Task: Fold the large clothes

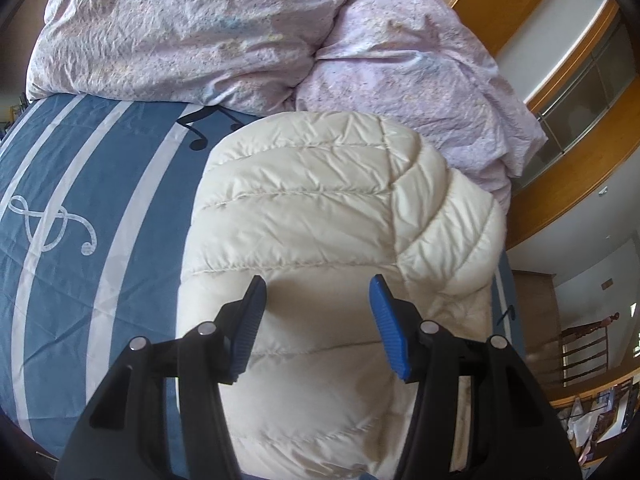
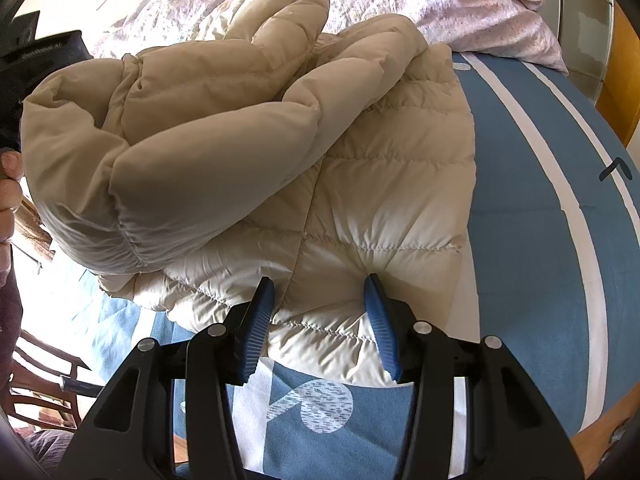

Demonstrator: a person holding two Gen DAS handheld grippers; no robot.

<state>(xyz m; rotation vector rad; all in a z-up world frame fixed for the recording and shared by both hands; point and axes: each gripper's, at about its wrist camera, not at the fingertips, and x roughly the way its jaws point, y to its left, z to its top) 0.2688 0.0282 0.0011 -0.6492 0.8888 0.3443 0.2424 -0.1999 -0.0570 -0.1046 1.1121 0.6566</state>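
The cream quilted jacket (image 1: 320,208) is smooth, faintly glossy puffy cloth, the blue striped bed sheet (image 1: 80,208) matt woven cloth, the lilac duvet (image 1: 192,32) crinkled cloth, and each hand-held gripper's pads (image 2: 256,332) ribbed blue plastic on matt black plastic.

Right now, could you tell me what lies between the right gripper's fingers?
The cream puffer jacket's quilted hem, seen in the right wrist view; the right gripper is open.

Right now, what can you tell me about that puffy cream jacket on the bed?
The cream jacket is a quilted puffer with stitched horizontal channels and a smooth, slightly shiny shell. It lies on the blue striped bedsheet, partly folded, with a sleeve with an elastic cuff bunched on top. The crumpled lilac duvet lies just behind it. Both the left gripper and the right gripper are open over it, gripping nothing.
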